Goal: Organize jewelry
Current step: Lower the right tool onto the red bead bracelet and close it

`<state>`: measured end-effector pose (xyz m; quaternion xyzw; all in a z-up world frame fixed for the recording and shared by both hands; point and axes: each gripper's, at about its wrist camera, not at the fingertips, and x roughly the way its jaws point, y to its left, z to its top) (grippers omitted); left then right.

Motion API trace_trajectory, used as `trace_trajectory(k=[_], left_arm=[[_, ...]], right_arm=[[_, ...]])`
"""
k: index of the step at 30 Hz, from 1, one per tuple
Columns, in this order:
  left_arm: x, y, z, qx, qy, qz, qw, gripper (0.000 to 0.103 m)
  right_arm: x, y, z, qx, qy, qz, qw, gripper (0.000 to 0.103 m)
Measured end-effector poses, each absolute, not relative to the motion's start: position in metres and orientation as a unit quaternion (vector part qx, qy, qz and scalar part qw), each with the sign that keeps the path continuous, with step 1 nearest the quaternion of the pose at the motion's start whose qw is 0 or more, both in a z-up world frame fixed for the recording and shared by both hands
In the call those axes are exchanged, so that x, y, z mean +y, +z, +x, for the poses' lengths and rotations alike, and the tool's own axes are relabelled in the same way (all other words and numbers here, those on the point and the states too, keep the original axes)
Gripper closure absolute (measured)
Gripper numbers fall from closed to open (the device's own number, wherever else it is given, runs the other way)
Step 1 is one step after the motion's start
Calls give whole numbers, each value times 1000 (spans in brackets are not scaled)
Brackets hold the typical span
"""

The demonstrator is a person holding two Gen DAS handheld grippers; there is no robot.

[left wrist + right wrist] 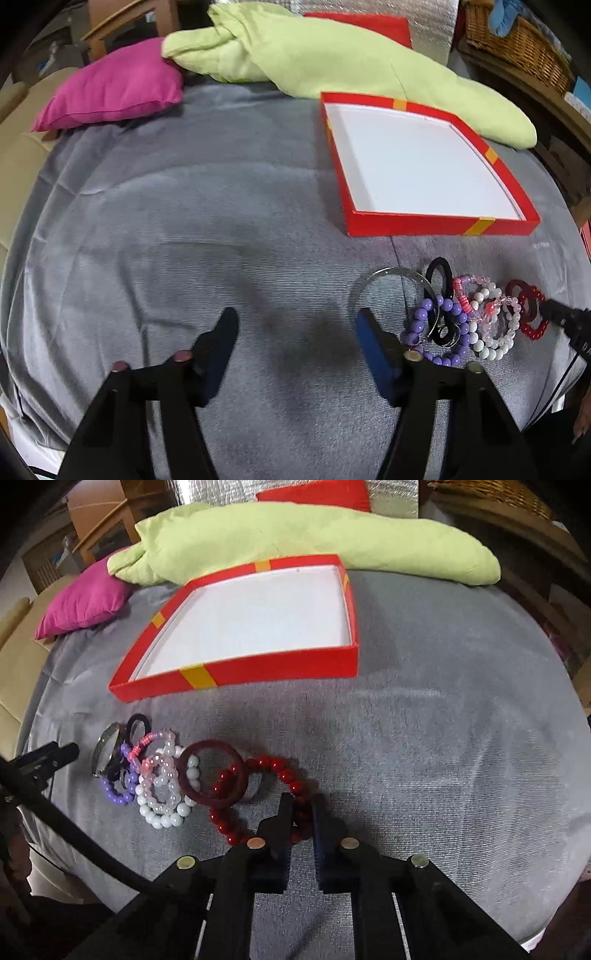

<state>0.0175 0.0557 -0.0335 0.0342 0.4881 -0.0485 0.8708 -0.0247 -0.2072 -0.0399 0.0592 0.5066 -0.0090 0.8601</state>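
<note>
Right gripper (301,814): jaws nearly closed, pinching red beaded bracelet (269,797) lying on grey bedspread (424,760), near side of empty red cardboard box (258,668). Left gripper (295,325): jaws wide apart, holding nothing.

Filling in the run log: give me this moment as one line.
left claw open, idle over grey cover | right claw shut on red bead bracelet | red box empty | other bracelets still piled

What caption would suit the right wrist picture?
Right tool closed on a red bead bracelet beside other bracelets, empty red box waiting behind.
</note>
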Motion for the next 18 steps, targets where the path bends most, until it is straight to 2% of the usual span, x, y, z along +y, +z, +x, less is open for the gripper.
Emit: trace_trajectory(k=[5, 7, 11, 12, 14, 18], left_arm=[[48, -45, 32, 503, -62, 35, 861, 42], [47, -47, 36, 507, -72, 28, 858, 46], [39, -53, 42, 502, -74, 43, 861, 61], [39, -52, 42, 499, -77, 41, 862, 70], [38, -51, 44, 495, -87, 37, 863, 81], [36, -49, 43, 487, -98, 36, 867, 96]], right_arm=[[-225, -25, -29, 477, -33, 88, 874, 93], [-230, -21, -30, 467, -40, 96, 878, 93], [-231, -13, -31, 451, -38, 114, 885, 93], [-232, -11, -32, 447, -38, 117, 886, 93], [-234, -5, -34, 435, -36, 123, 891, 93], [-232, 5, -38, 404, -29, 134, 904, 93]])
